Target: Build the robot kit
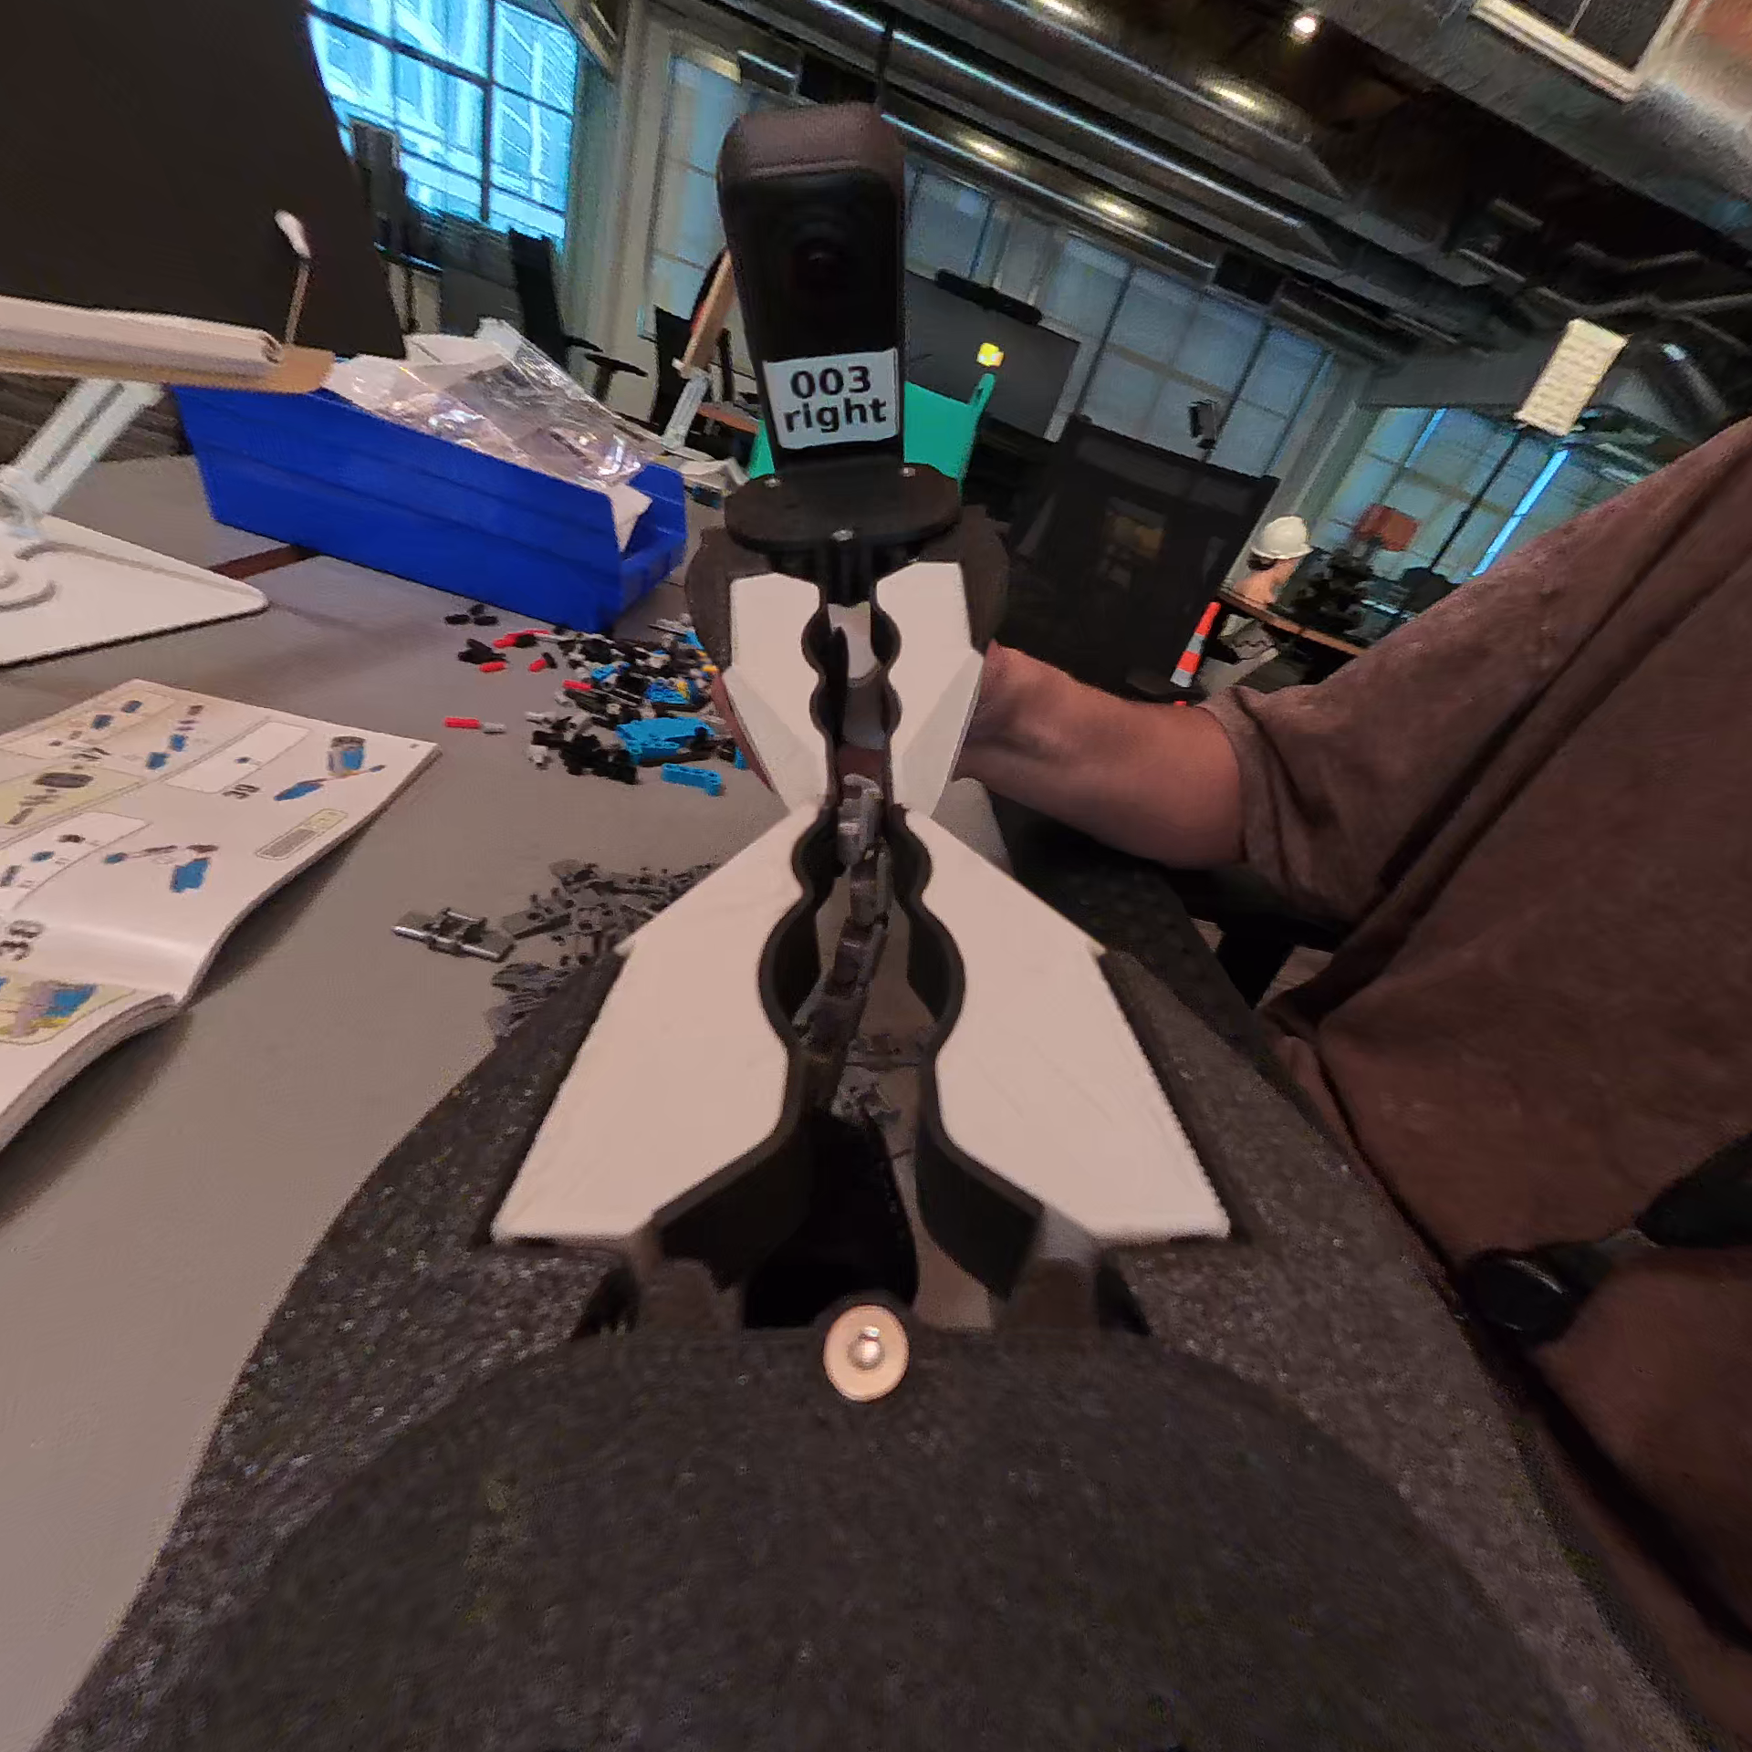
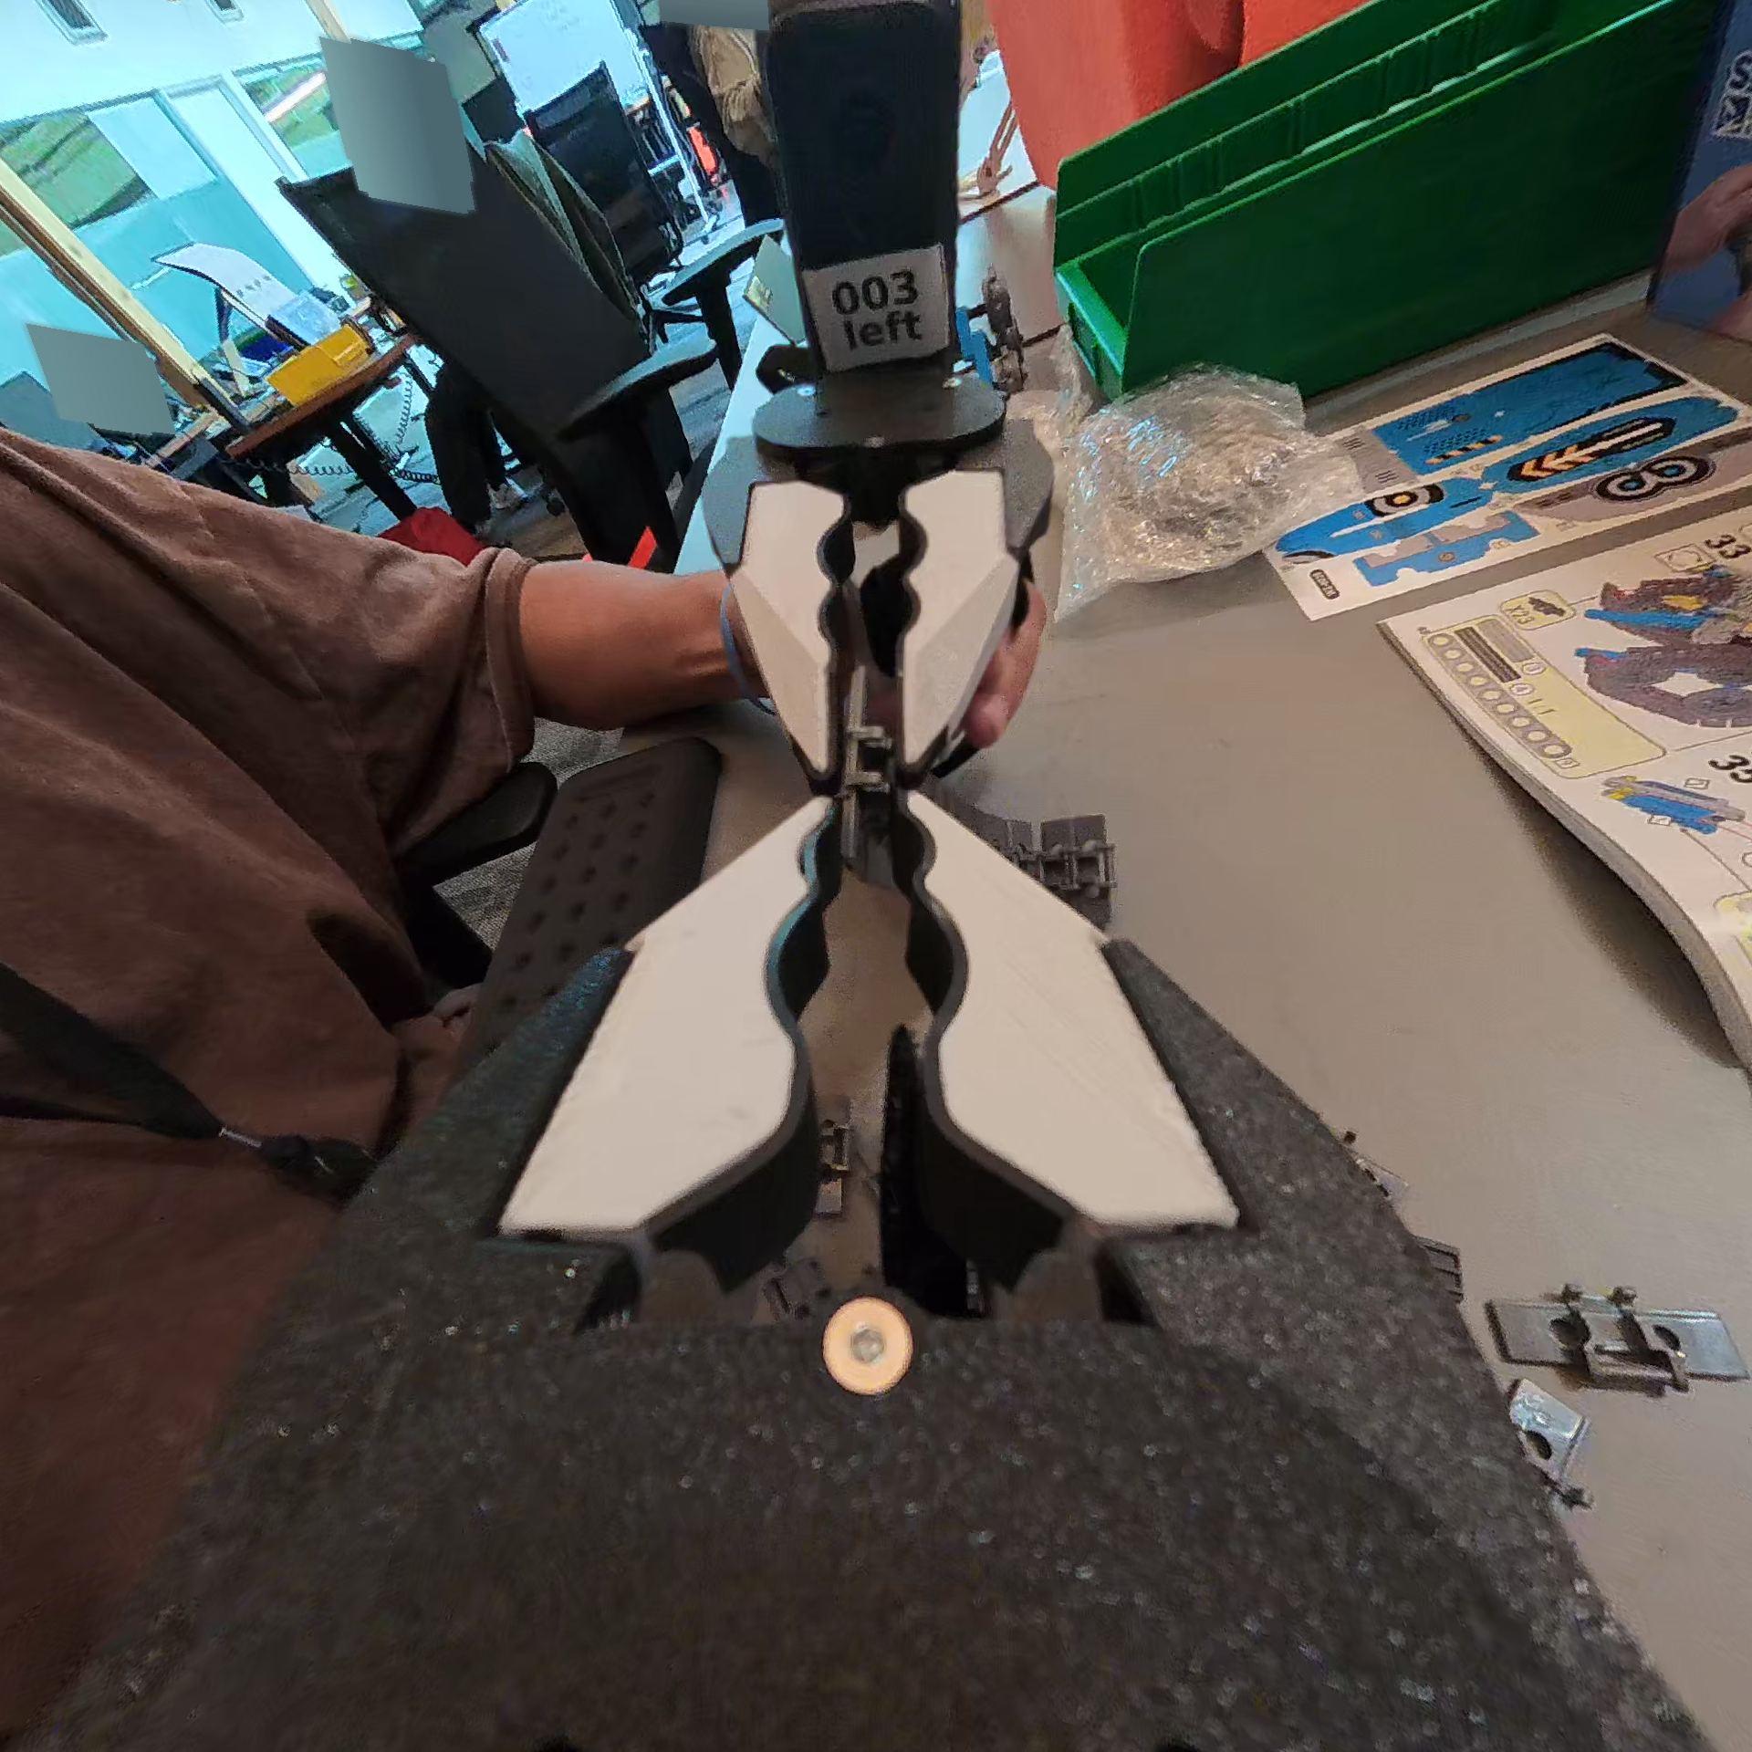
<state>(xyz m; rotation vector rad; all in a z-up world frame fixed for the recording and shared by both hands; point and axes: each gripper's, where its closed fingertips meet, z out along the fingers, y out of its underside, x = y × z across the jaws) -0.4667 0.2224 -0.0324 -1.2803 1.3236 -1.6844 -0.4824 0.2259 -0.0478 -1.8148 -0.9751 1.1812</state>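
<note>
A: State of each tool?

B: The left tool [image 1: 858, 834] is clenched on a grey track strip [image 1: 865, 886]. The right tool [image 2: 867, 806] is clenched on the same strip's far end, tip to tip with the left.

A: Orientation?

B: The strip's long axis runs along both tools' fingers (one strip, two tools, equally near), held above the surface [image 2: 1280, 901] near its front edge.

A: Other parts?

B: One loose track link [image 2: 1612, 1332], one open manual [image 1: 190, 834], one blue bin [image 1: 427, 493], one green bin [image 2: 1375, 209].
</note>
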